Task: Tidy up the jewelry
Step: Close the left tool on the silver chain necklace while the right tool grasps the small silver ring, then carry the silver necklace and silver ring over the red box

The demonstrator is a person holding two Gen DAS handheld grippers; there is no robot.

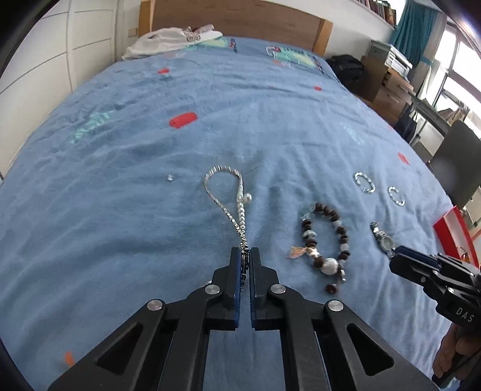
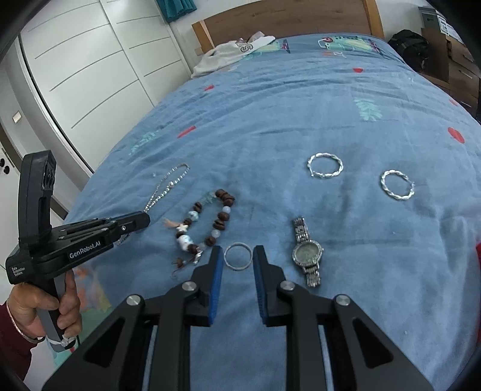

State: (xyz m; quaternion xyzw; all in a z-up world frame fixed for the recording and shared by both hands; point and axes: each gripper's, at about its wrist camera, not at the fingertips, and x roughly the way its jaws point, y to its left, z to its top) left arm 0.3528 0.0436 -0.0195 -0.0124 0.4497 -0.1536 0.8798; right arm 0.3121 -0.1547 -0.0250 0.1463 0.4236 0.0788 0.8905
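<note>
**Both tongs closed on jewelry over the blue bedspread**

The left gripper (image 1: 246, 255) has its black jaws with blue pads pressed together on the near end of the long silver chain necklace with pearl beads (image 1: 228, 195); the rest of that chain trails away in a loop on the cloth. The right gripper (image 2: 238, 255) pinches the thin plain silver ring-shaped bangle (image 2: 237, 256) between its fingers, each pad against one side of the hoop. In the left wrist view the right gripper's tip covers the near part of the watch, and the bangle itself is hidden there.

The blue bedspread with red and teal patches (image 1: 150, 144) carries everything; its near edge is cut off by the gripper frames. A crumpled white garment (image 2: 228, 54) lies near the wooden headboard (image 2: 285, 18), its print too small to read. A hand (image 2: 45, 303) in a dark red sleeve grips the left tool's handle, partly cut by the picture edge.

Counted: one brown wooden and pale glass bead bracelet (image 2: 207, 222) between necklace and bangle, one silver metal-link wristwatch with a round stone-set face (image 2: 306, 252) just right of the bangle, two twisted silver hoop bangles (image 2: 325, 166) (image 2: 396, 185) farther back and apart, and one tiny bright speck (image 1: 170, 178) left of the necklace, too small to identify.
</note>
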